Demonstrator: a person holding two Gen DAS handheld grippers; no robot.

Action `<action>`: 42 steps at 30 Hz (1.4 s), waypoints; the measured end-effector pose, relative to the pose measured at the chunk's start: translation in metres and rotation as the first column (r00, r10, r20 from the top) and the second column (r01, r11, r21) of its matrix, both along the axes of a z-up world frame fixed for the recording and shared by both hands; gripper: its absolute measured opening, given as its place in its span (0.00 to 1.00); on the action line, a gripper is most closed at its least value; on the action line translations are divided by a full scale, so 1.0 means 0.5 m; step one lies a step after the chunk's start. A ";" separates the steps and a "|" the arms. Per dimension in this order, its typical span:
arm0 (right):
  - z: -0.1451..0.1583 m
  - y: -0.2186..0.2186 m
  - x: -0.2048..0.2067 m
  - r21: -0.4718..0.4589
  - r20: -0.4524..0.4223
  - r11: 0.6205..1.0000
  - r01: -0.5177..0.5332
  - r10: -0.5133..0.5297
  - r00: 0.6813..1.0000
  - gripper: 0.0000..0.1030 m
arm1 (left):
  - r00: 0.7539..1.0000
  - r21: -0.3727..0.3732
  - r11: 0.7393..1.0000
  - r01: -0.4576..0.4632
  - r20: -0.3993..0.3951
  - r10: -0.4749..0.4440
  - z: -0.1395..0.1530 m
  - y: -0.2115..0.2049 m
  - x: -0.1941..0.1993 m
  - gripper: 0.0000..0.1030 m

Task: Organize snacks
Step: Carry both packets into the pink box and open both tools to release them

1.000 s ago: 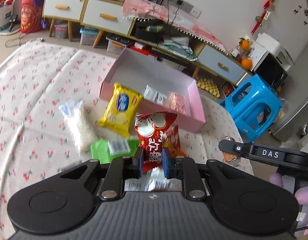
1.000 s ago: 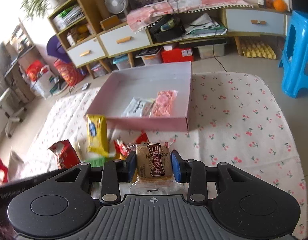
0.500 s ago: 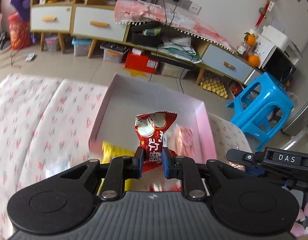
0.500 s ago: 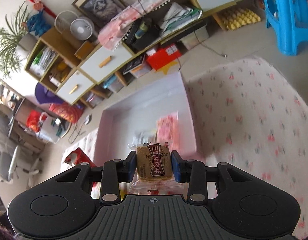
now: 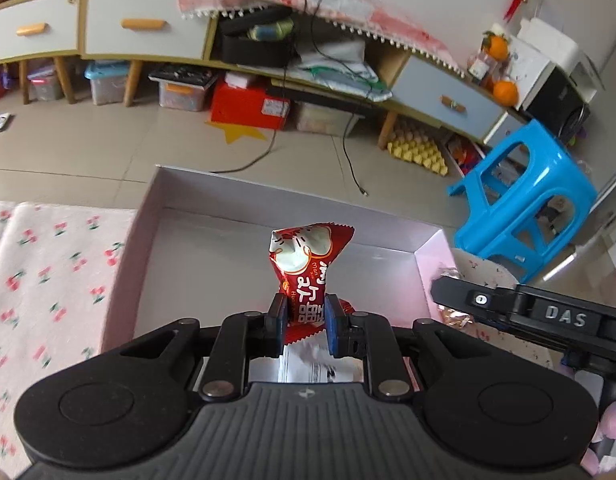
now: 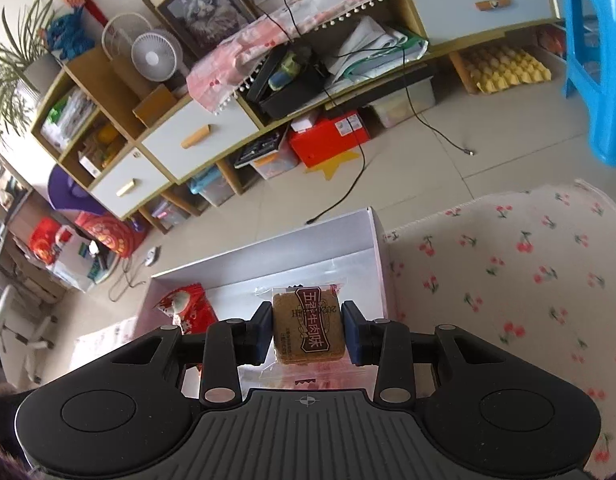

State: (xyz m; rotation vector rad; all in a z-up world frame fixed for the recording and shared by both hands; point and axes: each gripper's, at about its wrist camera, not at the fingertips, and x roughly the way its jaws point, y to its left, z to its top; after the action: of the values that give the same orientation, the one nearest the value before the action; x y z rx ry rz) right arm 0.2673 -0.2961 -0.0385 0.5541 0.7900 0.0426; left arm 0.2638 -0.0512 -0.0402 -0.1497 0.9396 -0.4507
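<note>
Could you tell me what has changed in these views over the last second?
Both grippers travelled from the loose snacks on the cloth out over the pink box. The left gripper still clamps the red packet, and the right gripper still clamps the brown biscuit pack. Nothing was released.

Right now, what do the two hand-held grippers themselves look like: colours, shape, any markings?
Both look alike. The left hand-held gripper has a matte black body with a ribbed centre panel, a round disc recess on each side, silver pivot screws and blue pads on black fingers. The right hand-held gripper matches it; seen from the left wrist, its side bears white "DAS" lettering. No cables show on either. A fuzzy pink cuff shows at the frame edge.
</note>
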 end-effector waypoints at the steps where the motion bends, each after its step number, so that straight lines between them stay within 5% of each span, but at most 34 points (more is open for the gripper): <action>1: -0.004 0.001 0.008 -0.010 0.001 1.000 -0.003 0.003 1.000 0.34 | 1.000 -0.002 1.000 0.009 -0.007 -0.009 -0.002 -0.002 0.006 0.17; 17: -0.028 0.020 0.062 -0.080 0.024 0.997 -0.012 0.014 1.000 0.37 | 0.995 -0.033 0.995 0.094 -0.022 -0.094 -0.018 -0.024 0.045 0.19; 42: 0.121 0.051 -0.086 -0.168 0.063 0.984 -0.055 0.067 0.996 0.79 | 0.994 0.032 0.997 0.073 0.083 -0.075 0.086 -0.012 -0.084 0.89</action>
State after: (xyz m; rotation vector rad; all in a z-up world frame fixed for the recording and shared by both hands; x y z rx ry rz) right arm 0.2242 -0.2707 0.0220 0.3687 0.7358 0.0515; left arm 0.2220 -0.0574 0.0030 -0.0689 0.8710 -0.5074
